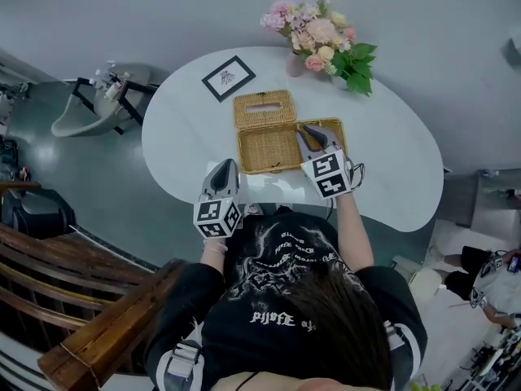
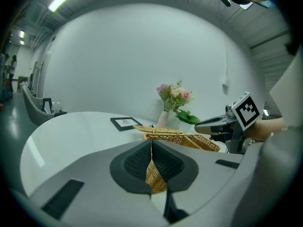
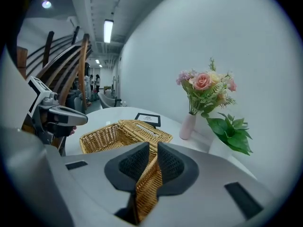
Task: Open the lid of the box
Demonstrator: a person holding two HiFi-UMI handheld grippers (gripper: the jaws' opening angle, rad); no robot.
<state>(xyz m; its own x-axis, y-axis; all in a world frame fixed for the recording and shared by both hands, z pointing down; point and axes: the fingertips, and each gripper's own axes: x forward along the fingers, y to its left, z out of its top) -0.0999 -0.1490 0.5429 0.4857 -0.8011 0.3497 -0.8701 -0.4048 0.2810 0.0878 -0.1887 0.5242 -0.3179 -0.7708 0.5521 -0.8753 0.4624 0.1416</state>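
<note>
"On the white table (image 1: 391,161), where's the box?"

"Mid-table: the wicker box (image 1: 269,168) stands open, with its lid (image 1: 264,108) swung back behind it, toward the flowers (image 1: 321,39) (a framed card (image 1: 228,77) lies just beside)."

"And the 2 grippers?"

"Left gripper (image 2: 152,167): jaws pinched together on wicker at the box's near-left corner. Right gripper (image 3: 150,162): jaws clamped on a wicker edge at the box's right side."
</note>
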